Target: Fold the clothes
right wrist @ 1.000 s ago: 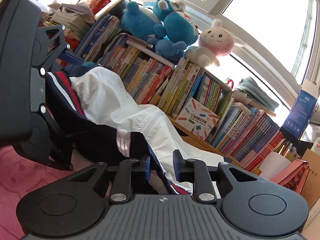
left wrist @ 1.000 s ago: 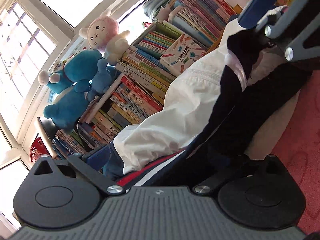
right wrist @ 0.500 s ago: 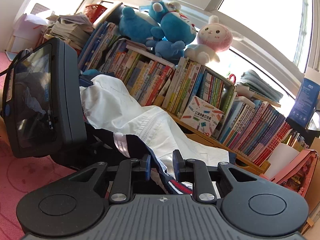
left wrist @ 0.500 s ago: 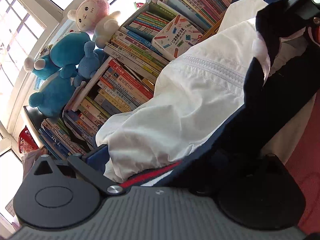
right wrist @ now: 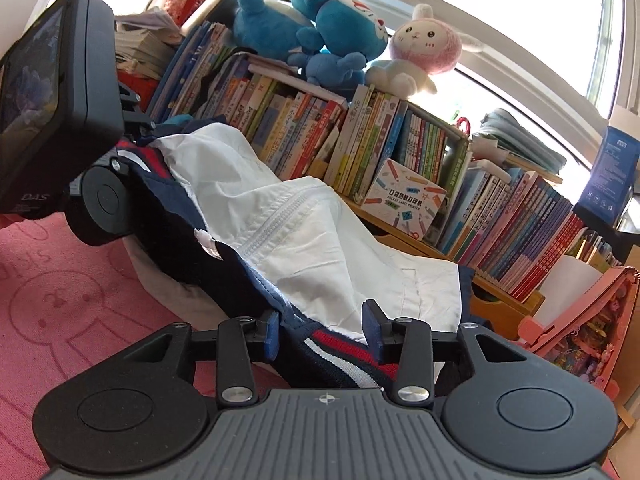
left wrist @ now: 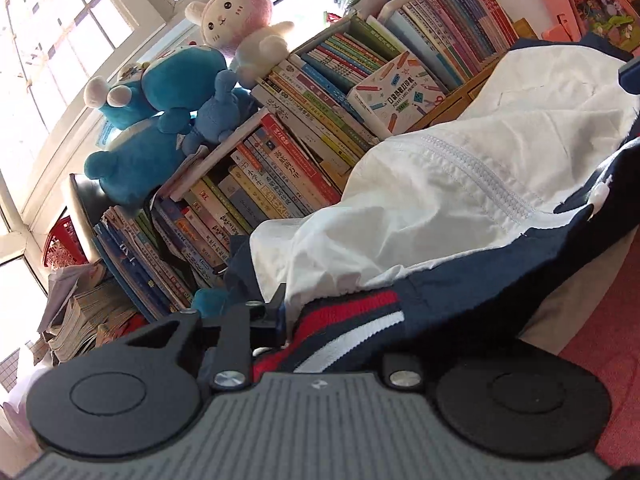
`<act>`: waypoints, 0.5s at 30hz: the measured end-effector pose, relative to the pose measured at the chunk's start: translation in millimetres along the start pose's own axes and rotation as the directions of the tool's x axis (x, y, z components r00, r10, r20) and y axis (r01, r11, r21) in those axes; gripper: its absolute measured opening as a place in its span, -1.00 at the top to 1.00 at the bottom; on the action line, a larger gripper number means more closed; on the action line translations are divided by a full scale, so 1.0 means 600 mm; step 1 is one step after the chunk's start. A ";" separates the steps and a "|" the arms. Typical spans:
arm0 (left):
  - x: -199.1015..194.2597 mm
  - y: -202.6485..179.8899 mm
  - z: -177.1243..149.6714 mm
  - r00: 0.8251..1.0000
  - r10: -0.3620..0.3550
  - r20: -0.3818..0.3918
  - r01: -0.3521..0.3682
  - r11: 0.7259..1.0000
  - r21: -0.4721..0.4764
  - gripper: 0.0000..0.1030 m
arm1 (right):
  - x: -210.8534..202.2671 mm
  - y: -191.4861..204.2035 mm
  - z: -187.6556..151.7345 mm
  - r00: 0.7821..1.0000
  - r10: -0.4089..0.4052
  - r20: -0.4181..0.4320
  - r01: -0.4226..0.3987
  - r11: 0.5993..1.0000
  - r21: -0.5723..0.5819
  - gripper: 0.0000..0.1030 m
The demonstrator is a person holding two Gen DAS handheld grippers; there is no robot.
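Observation:
A navy jacket with a white lining (left wrist: 460, 200) and a red, white and navy striped hem (left wrist: 348, 320) hangs stretched between my two grippers above a pink mat. My left gripper (left wrist: 316, 328) has the striped hem between its fingers, with its right finger hidden under the cloth. In the right wrist view the jacket (right wrist: 304, 240) runs from the left gripper (right wrist: 116, 168) down to my right gripper (right wrist: 322, 334). The right gripper's blue pads (right wrist: 273, 334) stand apart, with the striped hem (right wrist: 340, 354) lying loosely between them.
A low wooden bookshelf packed with books (right wrist: 360, 140) stands close behind the jacket, with blue plush toys (right wrist: 320, 28) and a pink rabbit plush (right wrist: 420, 52) on top. A pink patterned mat (right wrist: 60, 300) lies below. A pink toy (right wrist: 580, 320) sits at the right.
The right gripper's fingers have spread apart from shut on the hem. The left gripper has moved away to the left, so the jacket is stretched out wider.

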State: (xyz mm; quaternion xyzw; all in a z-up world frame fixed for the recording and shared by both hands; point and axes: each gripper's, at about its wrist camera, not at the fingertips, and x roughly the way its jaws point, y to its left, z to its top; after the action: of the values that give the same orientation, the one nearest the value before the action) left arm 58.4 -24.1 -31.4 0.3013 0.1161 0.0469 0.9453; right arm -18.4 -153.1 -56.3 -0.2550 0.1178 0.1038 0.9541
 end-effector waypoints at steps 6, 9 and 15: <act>-0.044 0.111 0.030 0.997 0.046 0.056 -0.026 0.951 -0.310 0.86 | 0.006 0.021 -0.005 0.999 -0.031 -0.020 0.030 0.996 -0.078 -0.37; -0.070 0.144 0.046 0.994 0.067 0.090 -0.027 0.922 -0.386 0.86 | 0.009 0.031 0.003 0.999 -0.048 -0.009 0.047 0.993 -0.105 -0.49; -0.086 0.164 0.026 0.993 0.099 0.065 -0.072 0.938 -0.338 0.62 | -0.022 -0.076 0.001 0.989 -0.147 -0.002 0.145 0.971 0.188 -0.50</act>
State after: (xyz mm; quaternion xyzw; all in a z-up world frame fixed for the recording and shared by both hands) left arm 10.6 39.1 48.0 0.1425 0.0548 0.0948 0.9837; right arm -19.0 -193.3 -31.2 -0.1714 0.1022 0.0232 0.9796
